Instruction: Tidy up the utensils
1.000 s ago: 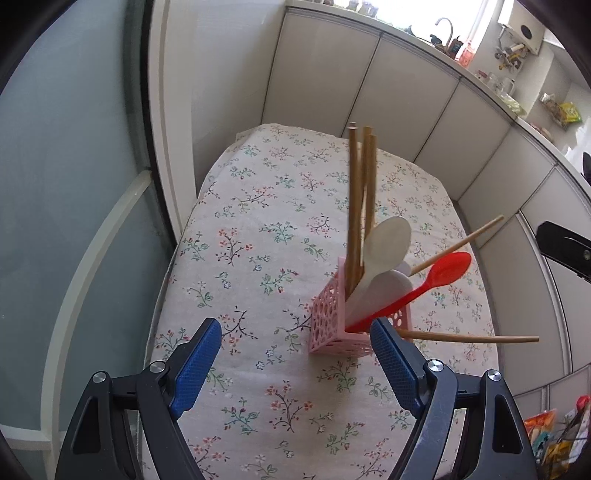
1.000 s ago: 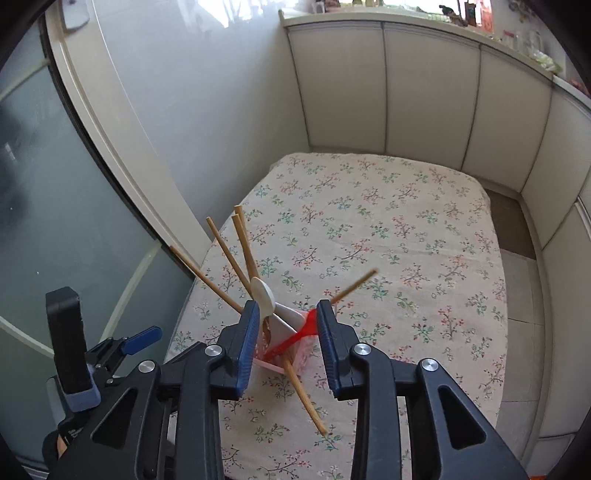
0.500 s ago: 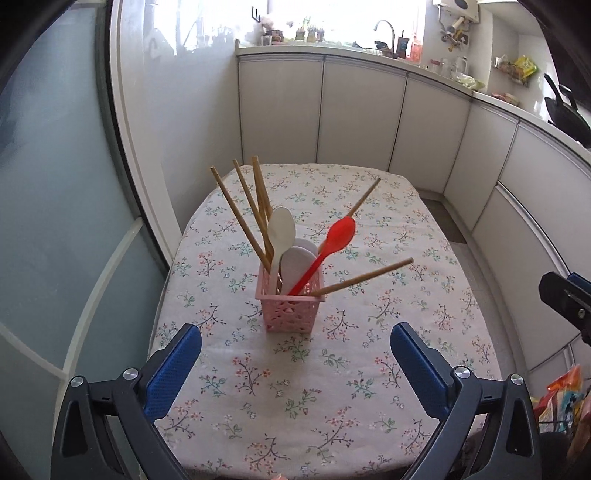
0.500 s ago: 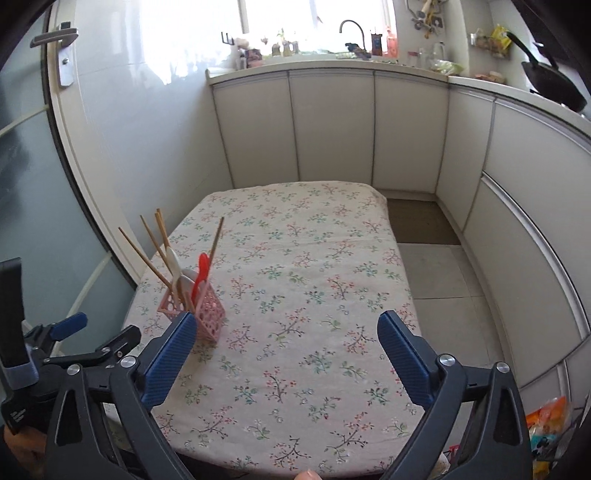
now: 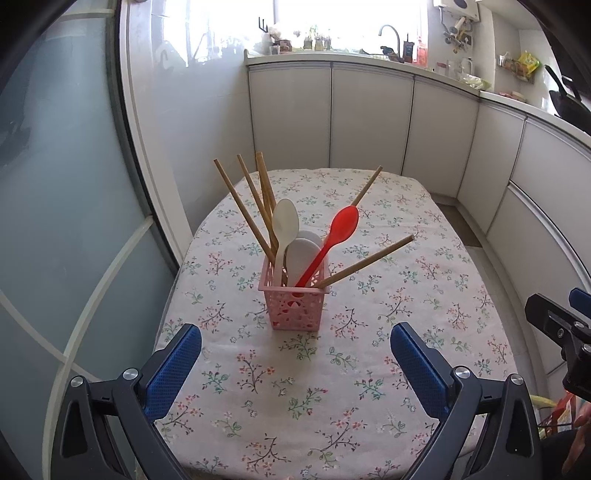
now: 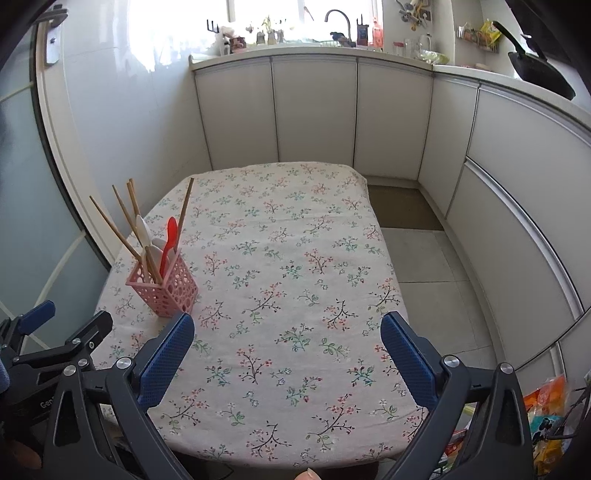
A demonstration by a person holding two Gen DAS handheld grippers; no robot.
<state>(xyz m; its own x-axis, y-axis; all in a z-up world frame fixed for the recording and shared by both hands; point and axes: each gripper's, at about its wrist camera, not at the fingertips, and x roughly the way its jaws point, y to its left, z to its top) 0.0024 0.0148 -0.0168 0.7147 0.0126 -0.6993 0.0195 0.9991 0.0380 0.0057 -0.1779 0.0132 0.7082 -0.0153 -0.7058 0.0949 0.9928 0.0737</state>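
A pink perforated utensil holder (image 5: 294,303) stands upright on the floral tablecloth (image 5: 332,387). It holds several wooden chopsticks (image 5: 245,206), a white spoon (image 5: 284,225), a white paddle (image 5: 301,254) and a red spoon (image 5: 338,230). The holder also shows at the left of the right wrist view (image 6: 162,286). My left gripper (image 5: 295,363) is open and empty, back from the holder near the table's front edge. My right gripper (image 6: 286,356) is open and empty over the table's front, to the right of the holder.
White cabinets (image 6: 314,110) wrap around the table's far and right sides. A frosted glass door (image 5: 55,221) stands to the left. A counter with a sink tap (image 6: 338,18) and a black pan (image 6: 539,74) lies behind. Bags (image 6: 546,417) sit on the floor at right.
Both grippers have pulled back from the holder toward the table's front edge. The right gripper's jaws have opened wide and no longer stand around the utensils. The holder now stands farther off.
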